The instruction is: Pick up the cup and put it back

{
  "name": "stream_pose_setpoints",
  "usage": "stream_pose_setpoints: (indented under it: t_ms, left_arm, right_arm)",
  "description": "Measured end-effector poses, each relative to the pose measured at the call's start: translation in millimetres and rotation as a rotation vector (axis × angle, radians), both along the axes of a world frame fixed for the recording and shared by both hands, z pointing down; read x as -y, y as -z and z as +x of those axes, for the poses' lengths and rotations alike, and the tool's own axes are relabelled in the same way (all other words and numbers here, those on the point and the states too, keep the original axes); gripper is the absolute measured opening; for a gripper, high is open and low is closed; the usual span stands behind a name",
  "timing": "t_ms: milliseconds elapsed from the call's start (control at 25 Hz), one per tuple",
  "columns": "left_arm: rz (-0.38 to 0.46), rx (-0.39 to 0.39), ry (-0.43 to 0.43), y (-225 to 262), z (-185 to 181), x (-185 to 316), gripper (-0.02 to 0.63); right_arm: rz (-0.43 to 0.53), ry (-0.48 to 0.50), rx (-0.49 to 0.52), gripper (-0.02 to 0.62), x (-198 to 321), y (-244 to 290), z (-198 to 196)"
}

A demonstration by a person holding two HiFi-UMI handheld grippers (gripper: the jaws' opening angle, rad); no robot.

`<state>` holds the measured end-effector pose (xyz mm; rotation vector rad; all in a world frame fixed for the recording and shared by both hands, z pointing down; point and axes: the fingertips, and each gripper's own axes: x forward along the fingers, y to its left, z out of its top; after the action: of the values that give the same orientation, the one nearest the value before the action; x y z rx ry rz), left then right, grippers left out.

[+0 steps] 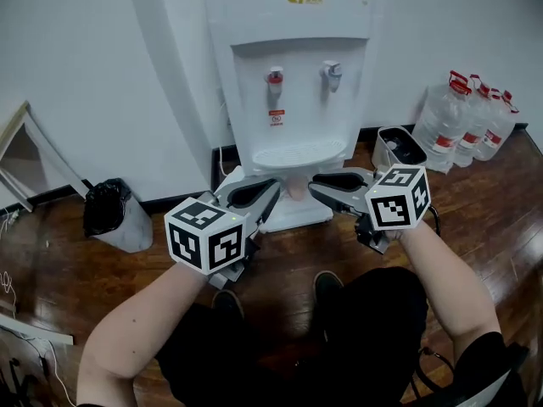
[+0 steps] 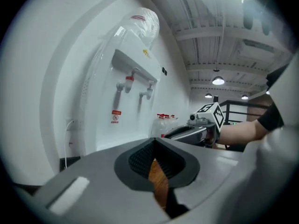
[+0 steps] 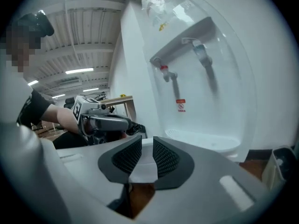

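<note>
1. White wall and brown wood floor (image 1: 280,261) fill the room. A white water dispenser (image 1: 293,75) stands against the wall.
2. A black trash bin (image 1: 110,214) sits on the floor to the left. Big water bottles (image 1: 471,121) stand in the right corner.
3. The person holds both grippers up in front of the dispenser, and both point at it. The left gripper (image 1: 271,186) and the right gripper (image 1: 316,185) sit near each other, just below the drip tray (image 1: 293,155).
4. A small pale pink thing (image 1: 296,190) stands between the two tips, under the tray. I think it is the cup, sitting on the low white base of the dispenser. That looks like its home spot.
5. The left gripper's jaws are almost together and the tips seem to touch. Only the wood floor shows through the slit, so it holds nothing.
6. The right gripper's jaws stand a little apart, with a thin gap. Something white shows in the gap. I think it is the dispenser's base behind the jaws and not a thing being held.
7. With one gripper on each side, I think the hands are lined up with the cup's spot.
8. The gripper tips hide the sides of the cup, so its shape is hard to see. Neither gripper view shows the cup clearly. The top of the dispenser is cut off in the head view.
</note>
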<state>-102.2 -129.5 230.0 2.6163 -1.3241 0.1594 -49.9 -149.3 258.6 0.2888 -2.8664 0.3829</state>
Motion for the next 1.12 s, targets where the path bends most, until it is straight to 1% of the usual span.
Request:
stream_pose_setpoints:
  t_ms: [80, 160, 240, 320, 400, 440, 480, 520, 640, 760, 880, 960, 1120]
  left_arm:
    - [0.026, 0.003, -0.003, 14, -1, -4, 0.033]
    - [0.069, 0.022, 0.016, 26, -3, -8, 0.035]
    - [0.097, 0.009, 0.059, 33, -8, -14, 0.037]
    - [0.106, -0.006, 0.084, 33, -11, -20, 0.041]
    - [0.114, 0.02, 0.073, 32, -11, -26, 0.05]
    - [0.122, 0.041, 0.067, 31, -12, -28, 0.077]
    - [0.13, 0.057, 0.066, 31, -15, -30, 0.119]
    - [0.134, 0.062, 0.07, 30, -18, -32, 0.13]
    - [0.132, 0.047, 0.083, 27, -25, -35, 0.135]
    - [0.122, 0.037, 0.101, 25, -29, -35, 0.135]
    - [0.134, 0.025, 0.101, 30, -29, -36, 0.135]
    - [0.141, 0.034, 0.1, 30, -30, -35, 0.135]
    - [0.141, 0.054, 0.1, 28, -30, -35, 0.135]
  right_arm:
    - [0.042, 0.036, -0.005, 0.077, -10, 17, -8]
    - [0.073, 0.072, -0.007, 0.071, -19, 32, -17]
    - [0.088, 0.09, 0.007, 0.047, -27, 46, -25]
    - [0.079, 0.092, 0.051, 0.011, -32, 62, -31]
    - [0.056, 0.07, 0.118, 0.002, -34, 74, -35]
    - [0.046, 0.05, 0.143, 0.002, -33, 76, -36]
    - [0.04, 0.029, 0.153, 0.002, -33, 74, -36]
    - [0.041, 0.013, 0.149, 0.002, -32, 70, -36]
    - [0.06, -0.018, 0.116, 0.002, -33, 58, -29]
    - [0.052, -0.052, 0.148, 0.0, -33, 61, -20]
    - [0.092, -0.059, 0.134, 0.0, -36, 63, -19]
    - [0.098, -0.052, 0.129, 0.0, -37, 62, -20]
    - [0.097, -0.058, 0.155, 0.0, -37, 65, -17]
